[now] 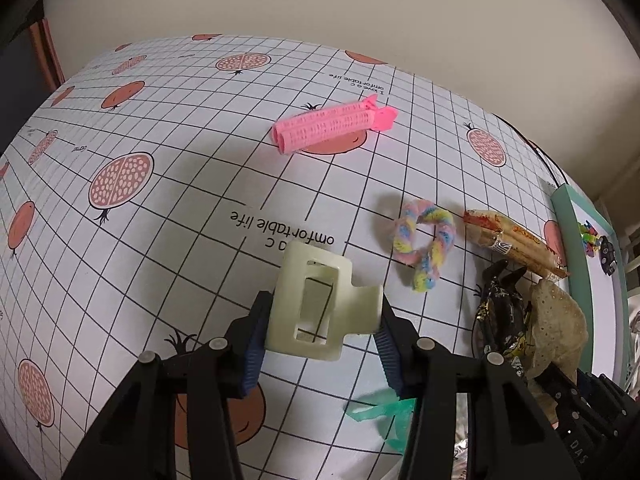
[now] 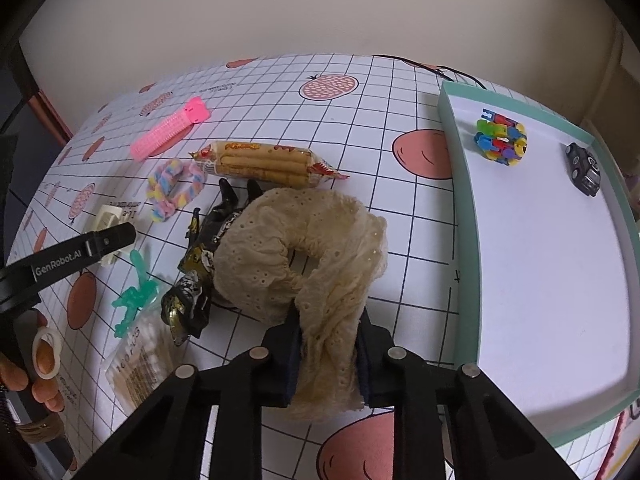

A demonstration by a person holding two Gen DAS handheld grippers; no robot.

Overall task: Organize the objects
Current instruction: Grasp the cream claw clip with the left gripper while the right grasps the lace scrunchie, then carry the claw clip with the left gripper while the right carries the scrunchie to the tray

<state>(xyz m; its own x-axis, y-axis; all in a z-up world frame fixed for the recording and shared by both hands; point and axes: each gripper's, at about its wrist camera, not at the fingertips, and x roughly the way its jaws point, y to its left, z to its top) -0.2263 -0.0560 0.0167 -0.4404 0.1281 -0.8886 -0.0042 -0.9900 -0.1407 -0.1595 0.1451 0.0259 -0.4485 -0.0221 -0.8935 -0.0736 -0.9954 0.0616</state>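
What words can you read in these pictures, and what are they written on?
"GenRobot.AI": on the left gripper arm.
"omfortable life": upside down on the tablecloth.
"I love o c omfortable life": smaller, farther back on the tablecloth.
Biscuit packet and cotton swab pack print: too blurred to read.

A white counter cloth (image 1: 168, 216) with black grid lines and salmon pomegranate prints carries a pink ridged hair roller (image 1: 328, 126), a pastel rainbow braided scrunchie (image 1: 426, 240) and a cream eyelet-lace scrunchie (image 2: 304, 248).
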